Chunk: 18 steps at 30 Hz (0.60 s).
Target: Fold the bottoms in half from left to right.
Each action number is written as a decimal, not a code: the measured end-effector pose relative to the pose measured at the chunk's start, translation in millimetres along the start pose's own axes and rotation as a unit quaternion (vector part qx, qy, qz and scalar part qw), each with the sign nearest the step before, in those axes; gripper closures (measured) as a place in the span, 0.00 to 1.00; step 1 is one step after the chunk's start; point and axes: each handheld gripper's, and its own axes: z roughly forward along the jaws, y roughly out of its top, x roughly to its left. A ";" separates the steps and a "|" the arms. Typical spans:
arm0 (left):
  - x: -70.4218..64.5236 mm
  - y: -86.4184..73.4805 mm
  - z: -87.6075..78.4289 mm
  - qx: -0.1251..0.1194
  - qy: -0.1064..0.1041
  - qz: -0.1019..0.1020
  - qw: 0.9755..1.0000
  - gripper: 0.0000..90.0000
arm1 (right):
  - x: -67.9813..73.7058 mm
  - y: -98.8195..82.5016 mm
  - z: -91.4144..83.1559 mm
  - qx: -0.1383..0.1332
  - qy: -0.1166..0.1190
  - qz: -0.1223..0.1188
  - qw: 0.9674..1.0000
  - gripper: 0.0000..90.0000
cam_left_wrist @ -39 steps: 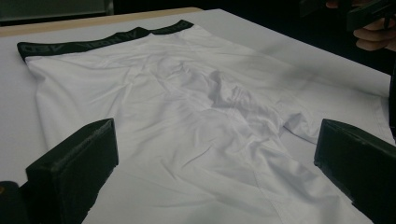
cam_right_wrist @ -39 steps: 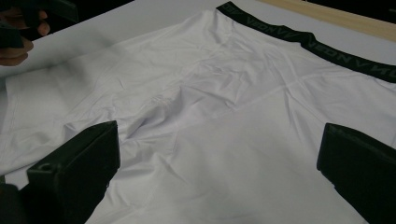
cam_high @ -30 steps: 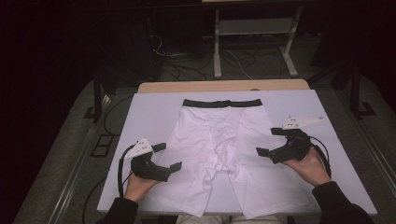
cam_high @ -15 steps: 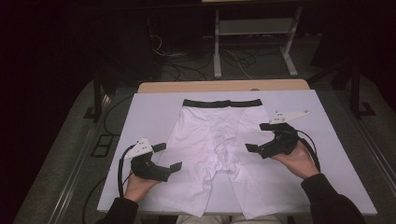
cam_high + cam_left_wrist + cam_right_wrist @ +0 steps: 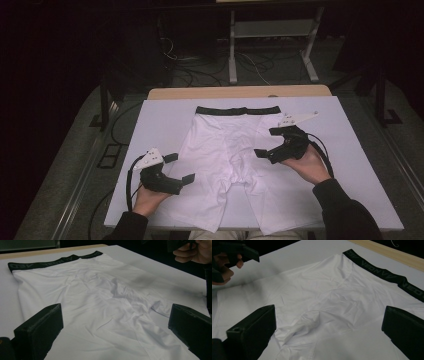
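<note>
Moved: right gripper point(image 5: 268, 142) has come inward over the white boxer briefs point(image 5: 235, 165); left gripper point(image 5: 176, 168) unchanged.
Jaws: both spread wide, empty.
Briefs: flat on the white board point(image 5: 160, 115), black waistband point(image 5: 237, 110) far.
Risk: pinching one layer only, or dragging cloth into wrinkles.

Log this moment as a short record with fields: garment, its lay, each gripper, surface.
garment: white shorts with a black waistband
lay: spread flat, waistband at the far edge, legs toward the person
left gripper: open, at the outer edge of the left leg, gripping nothing
right gripper: open, over the right side of the shorts, gripping nothing
surface: white board on a wooden table
</note>
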 end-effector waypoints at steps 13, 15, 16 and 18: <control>0.0 0.1 0.1 0.000 -0.001 0.000 1.000 0.00 | -1.3 16.4 13.5 0.003 0.006 -0.005 1.000 0.00; -0.3 0.1 -0.1 -0.002 -0.001 0.000 1.000 0.00 | -1.7 19.4 16.4 0.004 0.007 -0.007 1.000 0.00; -0.4 0.1 -0.1 -0.002 -0.002 0.000 1.000 0.00 | -2.1 20.8 18.1 0.004 0.008 -0.006 1.000 0.00; -0.2 0.1 0.0 -0.002 -0.002 0.000 1.000 0.00 | -3.3 23.4 21.6 0.005 0.010 -0.006 1.000 0.00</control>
